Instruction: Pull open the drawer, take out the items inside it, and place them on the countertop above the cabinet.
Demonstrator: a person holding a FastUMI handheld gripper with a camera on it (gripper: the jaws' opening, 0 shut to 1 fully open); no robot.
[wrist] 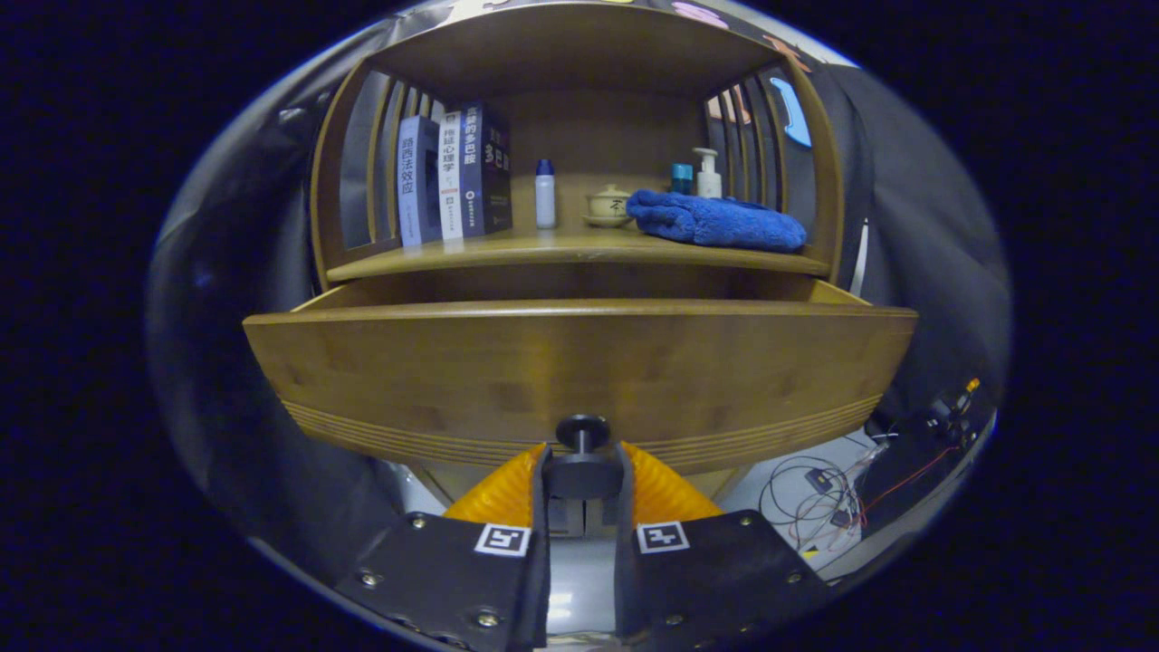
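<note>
Nearest us, our gripper (583,475) has both fingers pressed on the drawer's dark knob (582,433), and the drawer (579,371) stands pulled well out below the countertop (579,252). Along that top, left to right, we see books (453,177), a small bottle (544,194) and a blue towel (715,222) (the drawer's inside is hidden behind its front). We judge the opening done and the unloading still ahead.

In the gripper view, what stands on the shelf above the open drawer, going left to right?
Books → white bottle with a blue cap → small lidded teacup on a saucer → folded blue towel. Nearer, the gripper is shut on the drawer knob.
</note>
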